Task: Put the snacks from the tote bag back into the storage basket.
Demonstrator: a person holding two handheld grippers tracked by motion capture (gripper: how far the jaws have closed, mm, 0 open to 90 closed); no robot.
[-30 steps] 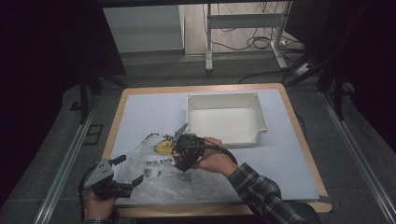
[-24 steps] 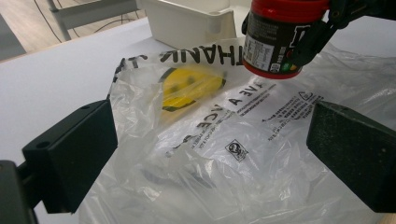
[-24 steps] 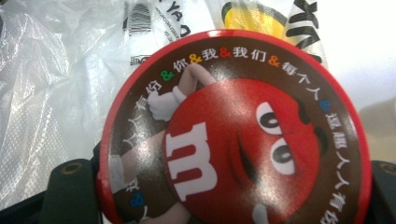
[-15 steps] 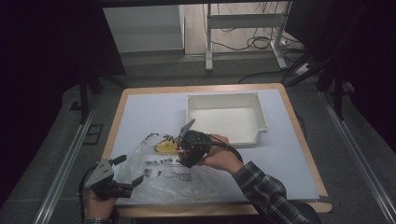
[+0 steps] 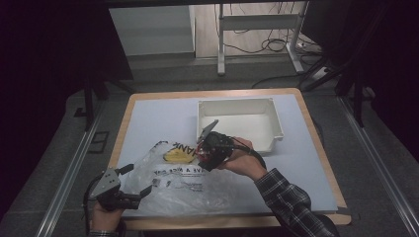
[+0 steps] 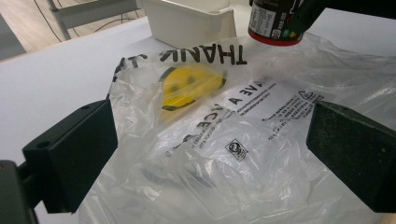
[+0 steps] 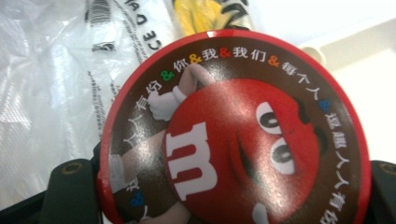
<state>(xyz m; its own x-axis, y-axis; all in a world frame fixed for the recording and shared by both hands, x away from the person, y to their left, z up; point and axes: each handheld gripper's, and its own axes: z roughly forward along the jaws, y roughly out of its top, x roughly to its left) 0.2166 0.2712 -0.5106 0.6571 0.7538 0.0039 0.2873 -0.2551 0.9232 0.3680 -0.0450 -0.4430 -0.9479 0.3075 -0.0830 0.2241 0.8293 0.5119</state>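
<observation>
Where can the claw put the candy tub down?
The white bin looks empty inside. The table is bare left of the bin, and also right of it toward the far edge. The near left is crowded: the plastic bag sprawls there, where the left claw hovers. The right claw holds the candy tub.

Cut off and hidden parts

The can (image 6: 275, 23) is cropped at 12 o'clock in the left gripper view; its lid (image 7: 233, 130) hides the right gripper's jaws, cropped at 6 o'clock.

candy tub (image 7: 233, 135) | round, red-rimmed lid, dark label | lifted above clear plastic bag (image 5: 188, 182)
</observation>
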